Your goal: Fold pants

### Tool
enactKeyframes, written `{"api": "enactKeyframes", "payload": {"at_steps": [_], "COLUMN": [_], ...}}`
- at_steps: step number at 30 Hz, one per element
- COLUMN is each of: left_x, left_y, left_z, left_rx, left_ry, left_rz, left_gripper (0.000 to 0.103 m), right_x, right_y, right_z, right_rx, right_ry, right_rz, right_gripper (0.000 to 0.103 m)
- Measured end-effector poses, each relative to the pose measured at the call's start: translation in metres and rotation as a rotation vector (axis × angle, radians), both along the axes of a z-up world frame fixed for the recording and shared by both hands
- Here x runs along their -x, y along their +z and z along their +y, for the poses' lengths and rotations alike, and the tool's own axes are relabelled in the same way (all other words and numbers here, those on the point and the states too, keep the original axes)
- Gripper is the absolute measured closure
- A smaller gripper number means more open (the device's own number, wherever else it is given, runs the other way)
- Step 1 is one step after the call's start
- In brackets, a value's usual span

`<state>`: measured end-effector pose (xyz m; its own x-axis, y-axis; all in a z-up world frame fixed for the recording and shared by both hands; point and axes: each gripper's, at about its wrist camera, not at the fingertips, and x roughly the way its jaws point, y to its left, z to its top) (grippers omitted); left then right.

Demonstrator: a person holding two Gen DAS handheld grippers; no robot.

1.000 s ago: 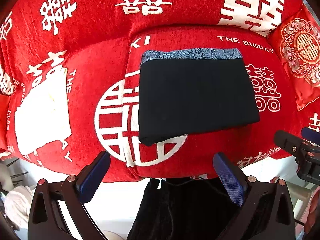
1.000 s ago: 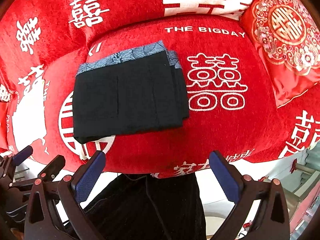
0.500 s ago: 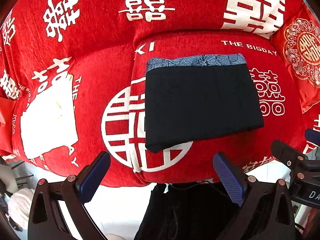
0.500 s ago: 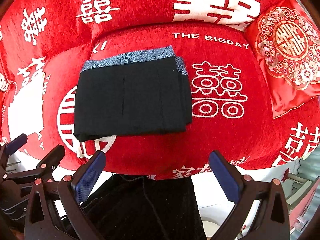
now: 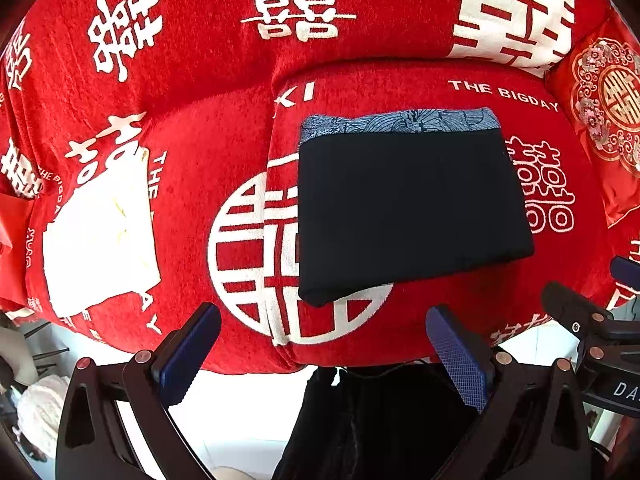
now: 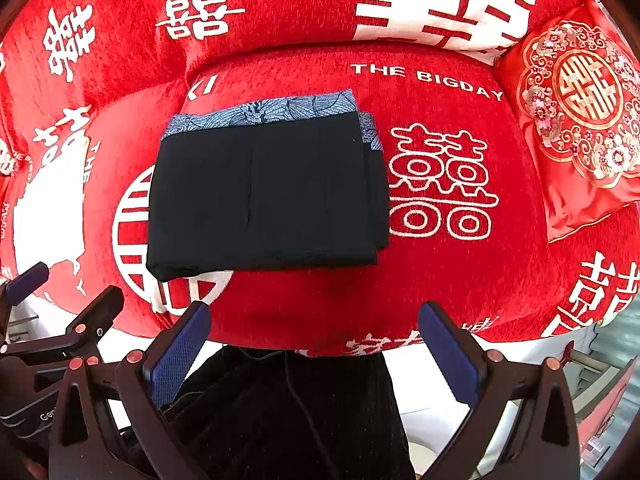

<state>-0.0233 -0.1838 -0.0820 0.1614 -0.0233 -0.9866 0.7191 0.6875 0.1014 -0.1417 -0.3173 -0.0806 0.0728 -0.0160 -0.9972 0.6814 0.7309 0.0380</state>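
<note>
Both grippers are spread and empty, so the fold looks finished; best to draw straight back without brushing it. From the left gripper (image 5: 322,342), the pants (image 5: 408,204) lie as a flat rectangle on the red sofa seat (image 5: 420,320), a white cloth (image 5: 100,240) well apart. Only the right gripper (image 6: 314,338) view shows stacked layer edges at the bundle's right side and the cushion (image 6: 580,128).

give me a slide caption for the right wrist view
Folded pants lie on the red sofa; open right gripper hangs clear.

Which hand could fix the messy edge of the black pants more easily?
Probably the right. The uneven layers on the pants stick out on their right edge, toward the right gripper. The left gripper faces the neat left corner. Both grippers are open and empty.
</note>
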Motion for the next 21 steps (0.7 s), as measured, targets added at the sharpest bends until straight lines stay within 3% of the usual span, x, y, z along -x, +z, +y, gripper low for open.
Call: {"api": "enactKeyframes", "payload": {"at_steps": [21], "left_x": [0.0018], "left_y": [0.0023], "left_z": [0.0001], "left_rx": [0.003], "left_ry": [0.002], "left_rz": [-0.008], "left_gripper": [0.000], "right_x": [-0.0002], "right_y": [0.0016], "right_z": [-0.0033], "right_rx": [0.008], "right_ry": [0.006], "right_rz": [0.002], "right_gripper": [0.000]}}
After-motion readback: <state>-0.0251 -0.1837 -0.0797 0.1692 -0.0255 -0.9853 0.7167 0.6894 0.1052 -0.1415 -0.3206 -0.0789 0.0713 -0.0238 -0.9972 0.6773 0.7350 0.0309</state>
